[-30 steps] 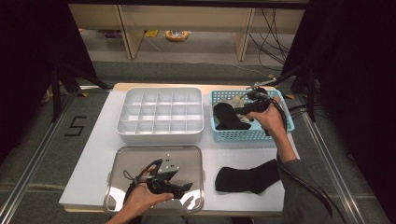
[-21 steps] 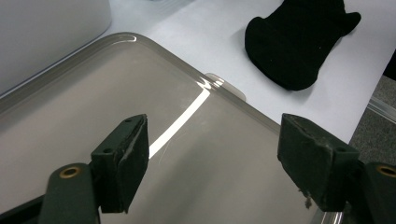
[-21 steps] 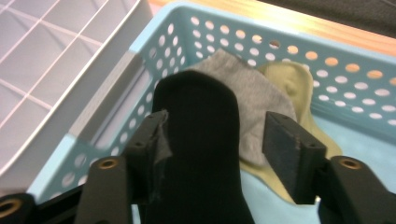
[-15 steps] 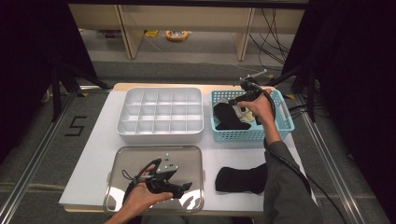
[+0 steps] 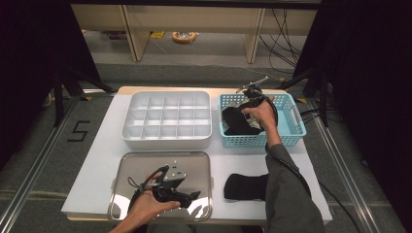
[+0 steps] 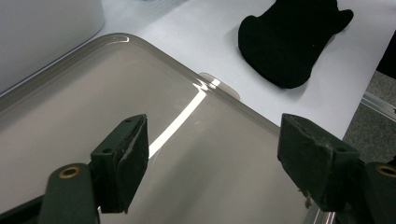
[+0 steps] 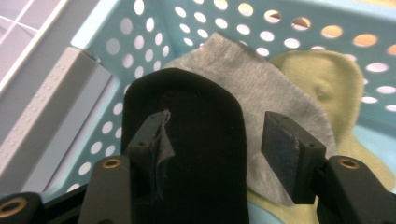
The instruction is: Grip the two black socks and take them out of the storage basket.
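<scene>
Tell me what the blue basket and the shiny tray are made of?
The blue basket looks like smooth moulded plastic: its walls are punched with neat round holes. The shiny tray is probably polished metal, since it mirrors a bright streak of light, though glossy plastic can't be ruled out.

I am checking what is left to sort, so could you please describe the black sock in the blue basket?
The black sock looks like soft, plain knit with a rounded end. It lies flat in the perforated blue basket, on top of a grey sock that covers a pale yellow sock. The right gripper hangs just above it, jaws apart, not pinching it.
</scene>
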Demonstrator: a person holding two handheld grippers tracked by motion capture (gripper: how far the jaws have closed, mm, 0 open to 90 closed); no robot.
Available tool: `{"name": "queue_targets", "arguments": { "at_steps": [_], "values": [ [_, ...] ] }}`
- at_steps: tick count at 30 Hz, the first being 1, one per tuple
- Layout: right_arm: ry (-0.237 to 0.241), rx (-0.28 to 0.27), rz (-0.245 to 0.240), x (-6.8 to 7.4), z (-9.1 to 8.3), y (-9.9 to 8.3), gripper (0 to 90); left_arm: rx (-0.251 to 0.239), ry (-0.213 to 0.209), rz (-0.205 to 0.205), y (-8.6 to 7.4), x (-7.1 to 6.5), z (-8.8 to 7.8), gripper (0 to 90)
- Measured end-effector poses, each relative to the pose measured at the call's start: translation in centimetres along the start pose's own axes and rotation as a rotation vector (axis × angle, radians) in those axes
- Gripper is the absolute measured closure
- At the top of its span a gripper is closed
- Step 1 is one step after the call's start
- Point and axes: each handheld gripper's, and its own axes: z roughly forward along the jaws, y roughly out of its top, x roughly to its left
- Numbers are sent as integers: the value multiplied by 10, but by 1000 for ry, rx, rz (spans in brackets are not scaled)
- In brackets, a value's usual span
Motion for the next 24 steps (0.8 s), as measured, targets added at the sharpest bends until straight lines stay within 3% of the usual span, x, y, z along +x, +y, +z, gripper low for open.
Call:
{"name": "queue_targets", "arguments": {
  "at_steps": [2, 4, 5, 7, 8, 12, 13, 14, 15, 16, 17, 18, 19, 20, 24],
  "values": [
    [3, 5, -16, 0, 3, 0, 436, 0, 6, 0, 0, 0, 0, 246],
    [-9, 17, -5, 0, 7, 1, 441, 0, -2, 3, 0, -1, 0, 246],
    [-27, 41, 24, 1, 8, 2, 441, -2, -1, 1, 0, -1, 0, 246],
    [-12, 36, 5, 0, 10, 2, 440, 1, -1, 15, 0, 0, 0, 247],
    [-37, 46, 32, 0, 11, 3, 437, 0, 1, 20, 0, 0, 1, 246],
    [-29, 79, 18, 1, 20, 2, 461, 1, 2, 7, -1, -2, 1, 247],
    [-6, 85, 20, 1, 21, 2, 532, 7, 1, 25, 0, -1, 1, 247],
    [-30, 81, -26, 0, 23, 1, 586, 6, 2, 29, 0, -1, 0, 247],
    [-10, 97, 24, 5, 22, 1, 658, 7, 2, 31, 0, -1, 0, 247],
    [6, 78, -17, 4, 23, 1, 739, 6, 3, 32, 0, -1, 1, 249],
    [-8, 107, 19, 7, 20, 1, 800, 6, 7, 34, 0, -1, 1, 250],
    [-11, 96, -12, 6, 20, 2, 840, 10, 10, 35, -1, -1, 1, 251],
    [-9, 89, 6, 9, 17, 2, 864, 5, 4, 28, -1, -1, 2, 252],
    [-3, 87, -13, 8, 15, 3, 869, 5, 7, 26, -1, -1, 2, 253],
    [-5, 57, -12, 12, -1, 5, 874, 3, 7, 25, -1, -2, 2, 254]
  ]
}}
